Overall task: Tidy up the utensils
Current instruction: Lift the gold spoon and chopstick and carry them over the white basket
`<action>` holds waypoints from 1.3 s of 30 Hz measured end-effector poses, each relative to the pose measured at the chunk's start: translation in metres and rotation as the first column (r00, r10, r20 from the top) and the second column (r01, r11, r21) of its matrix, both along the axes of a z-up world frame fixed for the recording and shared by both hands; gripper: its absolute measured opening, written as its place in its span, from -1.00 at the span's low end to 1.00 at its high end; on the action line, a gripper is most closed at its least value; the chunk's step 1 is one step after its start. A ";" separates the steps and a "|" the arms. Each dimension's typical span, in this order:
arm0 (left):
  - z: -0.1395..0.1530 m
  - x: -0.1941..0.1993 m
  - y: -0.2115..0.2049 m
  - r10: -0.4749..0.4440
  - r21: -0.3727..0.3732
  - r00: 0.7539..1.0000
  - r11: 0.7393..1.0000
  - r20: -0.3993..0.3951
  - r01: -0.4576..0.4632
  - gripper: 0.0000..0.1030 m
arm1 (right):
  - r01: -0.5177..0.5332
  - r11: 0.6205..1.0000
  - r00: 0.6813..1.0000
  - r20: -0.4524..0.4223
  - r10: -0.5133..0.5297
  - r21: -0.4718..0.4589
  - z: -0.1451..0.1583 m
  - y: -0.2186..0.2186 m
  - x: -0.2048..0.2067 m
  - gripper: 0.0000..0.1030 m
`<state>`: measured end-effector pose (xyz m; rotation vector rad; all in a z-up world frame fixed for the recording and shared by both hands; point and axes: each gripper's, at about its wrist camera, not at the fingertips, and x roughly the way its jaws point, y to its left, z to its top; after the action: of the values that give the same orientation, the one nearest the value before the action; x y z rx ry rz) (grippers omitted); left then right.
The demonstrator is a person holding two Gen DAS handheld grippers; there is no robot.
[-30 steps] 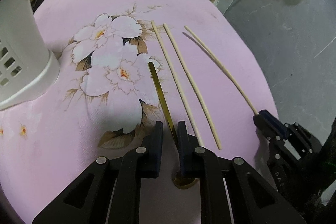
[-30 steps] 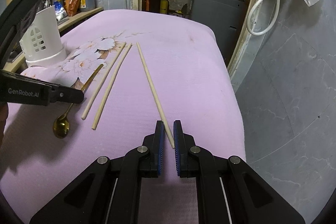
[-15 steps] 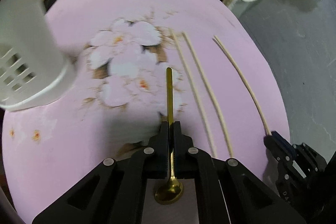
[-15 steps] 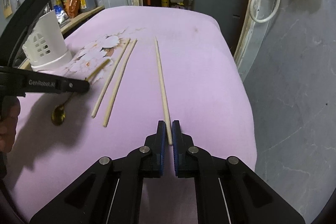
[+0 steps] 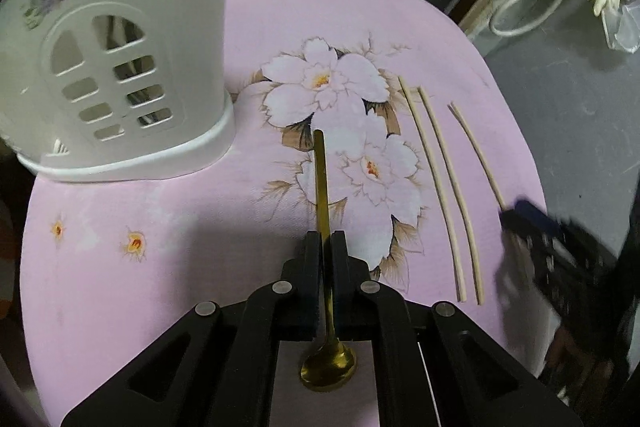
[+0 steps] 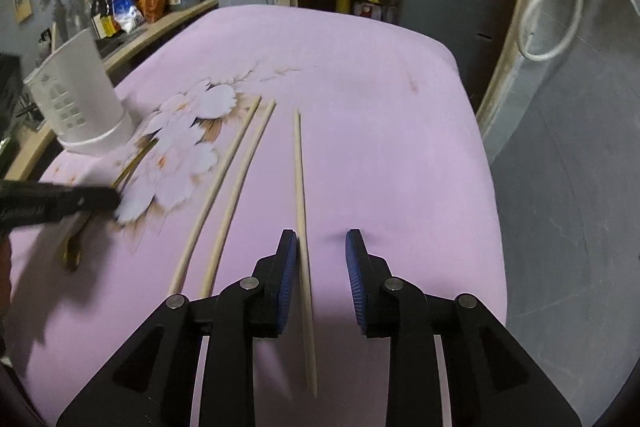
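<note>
L gripper (image 5: 327, 239) clamped on gold spoon (image 5: 328, 367) handle, bowl end toward cam, lifted over pink floral bench (image 6: 360, 67), near white utensil holder (image 5: 120, 75). R gripper (image 6: 322, 251) jaws apart, straddling single chopstick (image 6: 300, 187) lying on bench; two more chopsticks (image 6: 224, 195) just left.

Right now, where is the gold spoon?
In the left wrist view the gold spoon is clamped in the left gripper, handle pointing forward over the flower print, right of the white utensil holder.
</note>
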<state>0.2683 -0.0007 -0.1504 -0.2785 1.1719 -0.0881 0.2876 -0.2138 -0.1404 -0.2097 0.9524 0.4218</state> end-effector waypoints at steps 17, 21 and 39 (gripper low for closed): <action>0.004 0.005 0.012 0.021 -0.077 0.999 0.997 -0.031 -0.023 -0.95 | 0.034 0.984 0.989 -0.149 -0.008 0.175 0.003 0.004 0.048 -0.95; 0.013 -0.012 0.017 0.015 -0.139 0.997 0.990 0.069 -0.005 -0.96 | 0.055 0.946 0.995 -0.092 -0.027 0.319 0.018 -0.009 0.029 -0.95; 0.125 -0.057 0.059 0.092 -0.137 0.835 0.990 0.542 -0.020 -0.96 | -0.155 0.767 0.947 0.316 -0.065 0.622 0.135 0.055 -0.012 -0.95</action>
<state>0.2109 0.0584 -0.0257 -0.3703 0.5830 -0.1786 0.2758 -0.1585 -0.0051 0.3250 0.4351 0.7148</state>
